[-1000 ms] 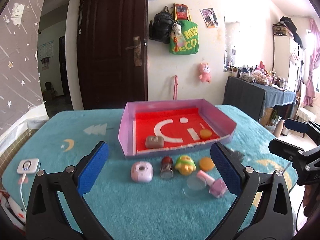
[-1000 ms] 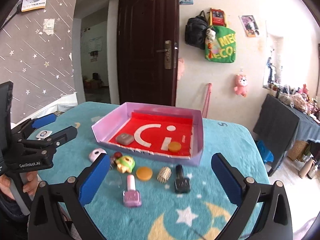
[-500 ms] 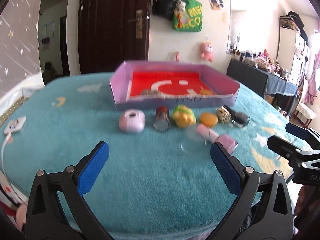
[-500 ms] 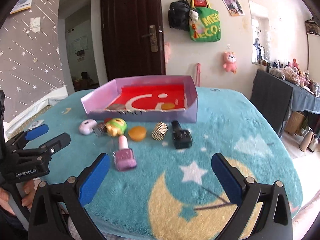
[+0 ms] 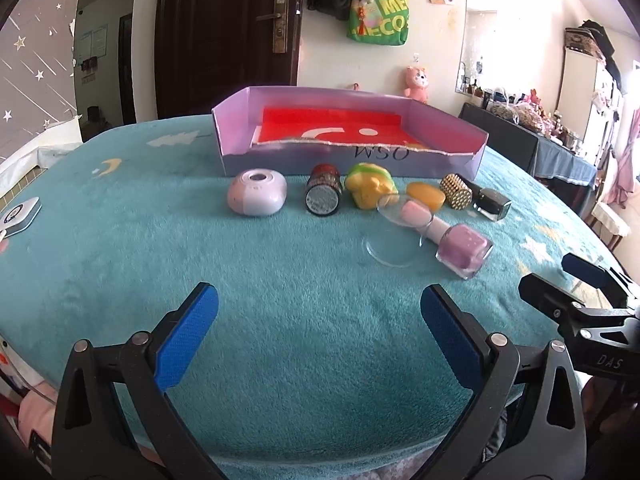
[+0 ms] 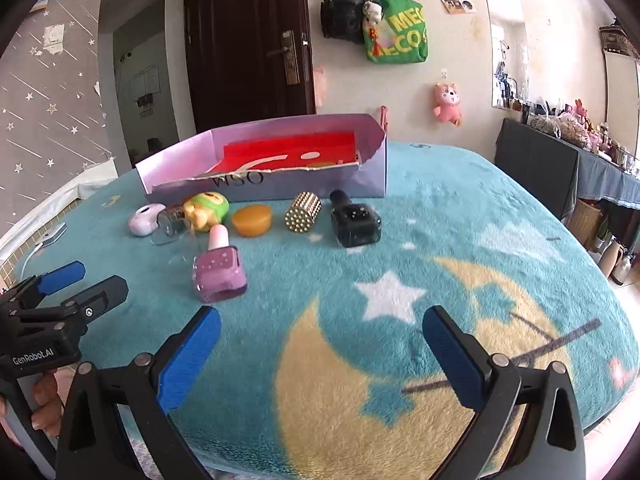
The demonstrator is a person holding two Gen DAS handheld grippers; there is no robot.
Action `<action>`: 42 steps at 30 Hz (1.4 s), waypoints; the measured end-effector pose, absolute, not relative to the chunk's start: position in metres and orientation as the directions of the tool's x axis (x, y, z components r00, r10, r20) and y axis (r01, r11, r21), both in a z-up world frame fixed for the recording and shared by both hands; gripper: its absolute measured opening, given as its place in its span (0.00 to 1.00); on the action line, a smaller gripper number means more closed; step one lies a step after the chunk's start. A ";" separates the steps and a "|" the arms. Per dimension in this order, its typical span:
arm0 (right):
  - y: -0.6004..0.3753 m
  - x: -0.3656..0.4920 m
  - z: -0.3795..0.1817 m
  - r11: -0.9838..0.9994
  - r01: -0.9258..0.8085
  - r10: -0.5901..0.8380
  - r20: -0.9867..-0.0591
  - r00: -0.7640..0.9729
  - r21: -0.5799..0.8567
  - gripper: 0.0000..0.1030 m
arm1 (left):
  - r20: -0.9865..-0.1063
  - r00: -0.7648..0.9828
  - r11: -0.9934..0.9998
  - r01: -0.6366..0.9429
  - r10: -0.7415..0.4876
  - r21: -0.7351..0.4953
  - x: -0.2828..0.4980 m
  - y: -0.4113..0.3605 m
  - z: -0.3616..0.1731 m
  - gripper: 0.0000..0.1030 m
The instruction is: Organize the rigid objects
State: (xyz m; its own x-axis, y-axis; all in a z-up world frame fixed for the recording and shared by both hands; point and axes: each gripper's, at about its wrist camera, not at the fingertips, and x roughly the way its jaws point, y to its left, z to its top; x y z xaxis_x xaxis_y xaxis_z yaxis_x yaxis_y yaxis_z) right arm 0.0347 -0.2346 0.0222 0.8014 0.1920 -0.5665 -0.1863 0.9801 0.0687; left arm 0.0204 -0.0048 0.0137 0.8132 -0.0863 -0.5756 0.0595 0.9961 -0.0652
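Observation:
A lilac box (image 5: pixel 240 120) (image 6: pixel 372 168) with a red floor stands on the teal table. In front of it lie a pale pink round case (image 5: pixel 257 193) (image 6: pixel 145 219), a small jar (image 5: pixel 323 194), a yellow-green toy (image 5: pixel 370 189) (image 6: pixel 207 210), an orange puck (image 5: pixel 426 193) (image 6: pixel 252 220), a gold studded cylinder (image 5: pixel 456 197) (image 6: pixel 303 212), a dark bottle (image 5: pixel 491 202) (image 6: pixel 354 222), a pink nail polish bottle (image 5: pixel 460 246) (image 6: pixel 219 266) and a clear lid (image 5: pixel 390 248). My left gripper (image 5: pixel 319 334) and right gripper (image 6: pixel 321 350) are open, empty, low near the table's front edge.
A white device with a cable (image 5: pixel 18 216) lies at the table's left edge. A dark door (image 5: pixel 224 40), hanging bags (image 5: pixel 378 12) and a cluttered side table (image 5: pixel 560 148) stand behind. The right gripper shows in the left wrist view (image 5: pixel 580 300).
Both grippers have dropped low and drawn back toward the table's front edge, so the objects look farther and the box floor is mostly hidden. Jaws stayed open.

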 end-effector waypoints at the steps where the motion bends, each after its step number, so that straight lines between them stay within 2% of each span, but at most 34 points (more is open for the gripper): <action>1: -0.235 0.034 0.020 0.981 -0.183 0.191 -0.568 0.801 0.072 1.00 | -0.575 0.814 0.996 0.058 -0.085 -0.064 0.020 -0.005 0.012 1.00; 22: -0.229 0.032 0.013 0.982 -0.183 0.180 -0.562 0.807 0.052 1.00 | -0.576 0.811 0.995 0.072 -0.098 -0.069 0.025 -0.006 0.014 1.00; 39: -0.210 0.065 0.027 0.934 -0.345 0.327 -0.597 0.732 0.089 1.00 | -0.624 0.746 0.972 0.205 -0.233 -0.116 0.068 -0.008 0.036 1.00; 42: -0.207 0.072 0.029 0.927 -0.364 0.341 -0.606 0.718 0.090 0.93 | -0.627 0.739 0.967 0.232 -0.247 -0.107 0.075 -0.012 0.040 0.98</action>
State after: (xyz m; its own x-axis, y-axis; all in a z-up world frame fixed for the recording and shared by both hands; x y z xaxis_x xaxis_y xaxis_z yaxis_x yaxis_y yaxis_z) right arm 0.0717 -0.2066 0.0286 0.7183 0.3410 -0.6065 -0.3639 0.9271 0.0903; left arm 0.0750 -0.0120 0.0400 0.7387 -0.2469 -0.6272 0.2324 0.9667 -0.1069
